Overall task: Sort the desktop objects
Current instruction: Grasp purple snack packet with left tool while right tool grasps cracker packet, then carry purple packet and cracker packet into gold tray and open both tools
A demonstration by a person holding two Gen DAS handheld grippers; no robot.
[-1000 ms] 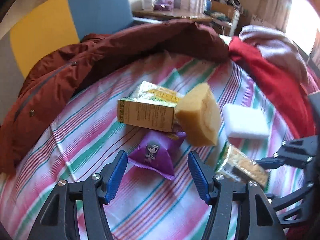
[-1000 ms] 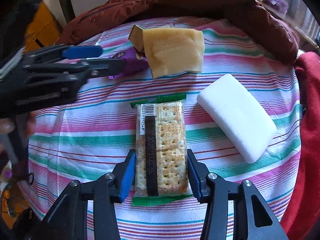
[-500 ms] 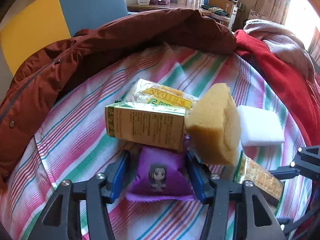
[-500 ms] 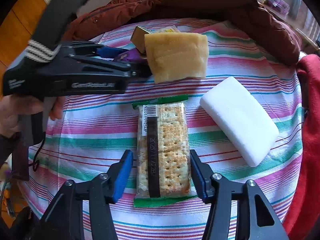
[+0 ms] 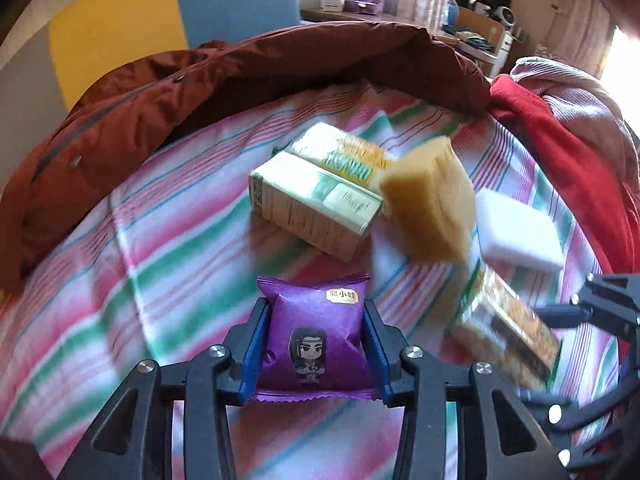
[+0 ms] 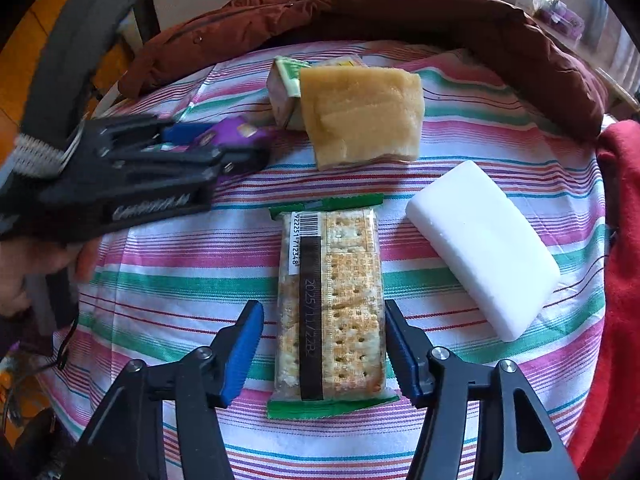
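Striped cloth (image 5: pixel 168 248): left hand-held gripper (image 5: pixel 316 344) apparently closed onto purple packet (image 5: pixel 316 336).

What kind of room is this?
Probably a lived-in room at home, perhaps a bedroom or study: a striped cloth covers the surface, a brown jacket and red garment lie heaped on it, and a cluttered desk stands behind.

left claw (image 5: pixel 316 344) just closing, gripping; right claw (image 6: pixel 324 344) parted.

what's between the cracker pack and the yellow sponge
Nothing: in the right wrist view only bare striped cloth separates the cracker pack from the yellow sponge.
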